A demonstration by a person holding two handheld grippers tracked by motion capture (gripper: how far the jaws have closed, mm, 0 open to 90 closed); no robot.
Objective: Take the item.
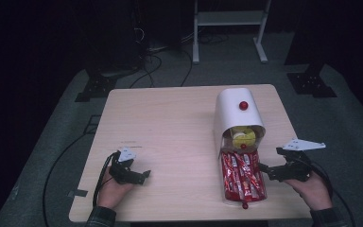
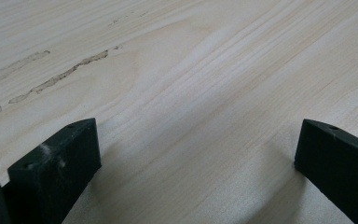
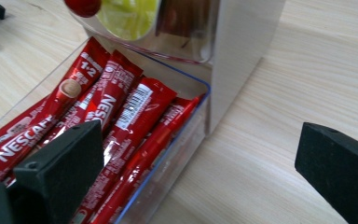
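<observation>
A white dispenser box (image 1: 234, 111) with a red knob (image 1: 243, 105) stands right of the table's centre. Its clear lower drawer (image 1: 227, 196) is pulled out toward me and holds several red Nescafe sachets (image 1: 242, 177) (image 3: 121, 112). Yellow packets (image 1: 242, 137) show in the compartment above. My right gripper (image 1: 269, 161) (image 3: 200, 158) is open just right of the drawer, its left jaw over the sachets and its right jaw over bare table. My left gripper (image 1: 139, 172) (image 2: 196, 154) rests open and low over bare wood at the front left, holding nothing.
The light wooden table (image 1: 170, 123) has faint scuff marks (image 2: 56, 79) near the left gripper. A small red knob (image 1: 245, 205) marks the drawer's front, close to the table's near edge. Cables and a white stand's legs (image 1: 229, 28) lie on the floor beyond.
</observation>
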